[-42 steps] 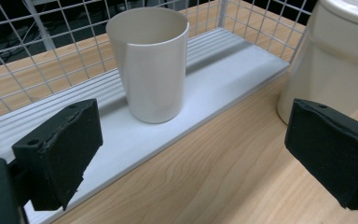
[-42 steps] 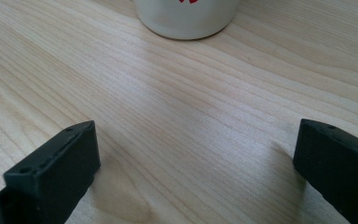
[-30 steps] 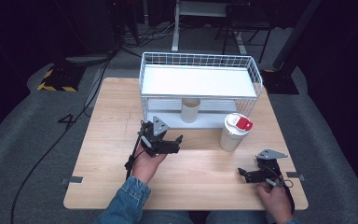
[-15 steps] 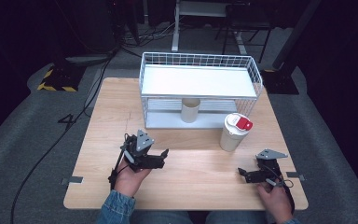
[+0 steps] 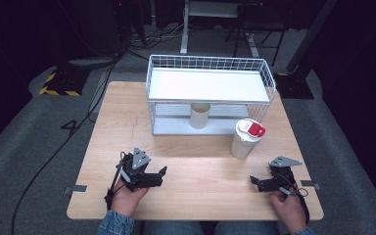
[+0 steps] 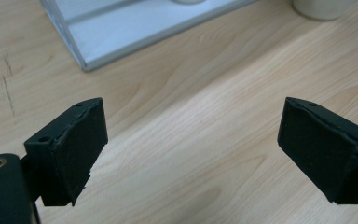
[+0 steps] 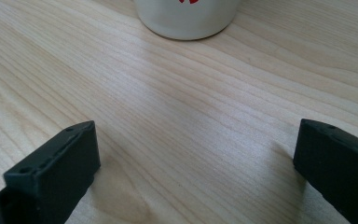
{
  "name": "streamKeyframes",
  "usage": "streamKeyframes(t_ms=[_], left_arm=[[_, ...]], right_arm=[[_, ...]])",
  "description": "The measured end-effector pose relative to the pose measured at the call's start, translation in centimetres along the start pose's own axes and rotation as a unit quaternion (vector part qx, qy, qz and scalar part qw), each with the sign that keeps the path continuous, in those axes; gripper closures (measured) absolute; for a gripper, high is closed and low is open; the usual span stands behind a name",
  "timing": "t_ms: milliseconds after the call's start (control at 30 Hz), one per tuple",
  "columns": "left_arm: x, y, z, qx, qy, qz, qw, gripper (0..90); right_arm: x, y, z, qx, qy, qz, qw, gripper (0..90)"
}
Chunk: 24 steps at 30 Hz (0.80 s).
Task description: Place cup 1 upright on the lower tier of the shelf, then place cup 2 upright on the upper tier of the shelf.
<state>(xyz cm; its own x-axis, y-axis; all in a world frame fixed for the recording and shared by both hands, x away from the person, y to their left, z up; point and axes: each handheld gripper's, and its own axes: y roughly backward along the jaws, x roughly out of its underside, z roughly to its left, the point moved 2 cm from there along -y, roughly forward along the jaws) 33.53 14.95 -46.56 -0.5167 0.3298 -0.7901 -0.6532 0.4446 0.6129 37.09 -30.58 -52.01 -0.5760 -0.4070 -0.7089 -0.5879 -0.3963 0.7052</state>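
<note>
Wood table (image 5: 196, 161) | my L gripper (image 5: 160, 175) jaws spread, just been closing, nothing between, well left of cup (image 5: 245, 138) | R gripper (image 5: 254, 182) spread, empty, near cup.

Light wooden table (image 5: 127, 122) with a white wire shelf rack (image 5: 210, 95) standing at the far middle. A white cup with a red-tabbed lid (image 5: 246, 138) stands just off the rack's front right corner, and a plain beige cup (image 5: 200, 115) stands on the rack's bottom shelf.

A light wooden table (image 5: 127, 122) stands on grey carpet (image 5: 29, 161). A black cable (image 5: 54, 156) trails across the floor at the left, beside a yellow-and-black striped plate (image 5: 58, 83).
</note>
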Motion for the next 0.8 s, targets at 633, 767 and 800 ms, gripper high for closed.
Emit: streamKeyframes(t_ms=[633,767,800], left_arm=[[4.1,-1.7,1.2,0.001,0.013,0.093,0.9956,8.7],[4.4,-1.7,1.4,-0.003,0.006,0.106,0.9944,9.0],[4.5,-1.8,1.6,-0.009,0.003,0.107,0.9942,9.0]], right_arm=[[0.0,0.0,0.0,0.0,0.0,0.0,1.0,0.4],[0.0,0.0,0.0,0.0,0.0,0.0,1.0,0.4],[0.0,0.0,0.0,0.0,0.0,0.0,1.0,0.4]])
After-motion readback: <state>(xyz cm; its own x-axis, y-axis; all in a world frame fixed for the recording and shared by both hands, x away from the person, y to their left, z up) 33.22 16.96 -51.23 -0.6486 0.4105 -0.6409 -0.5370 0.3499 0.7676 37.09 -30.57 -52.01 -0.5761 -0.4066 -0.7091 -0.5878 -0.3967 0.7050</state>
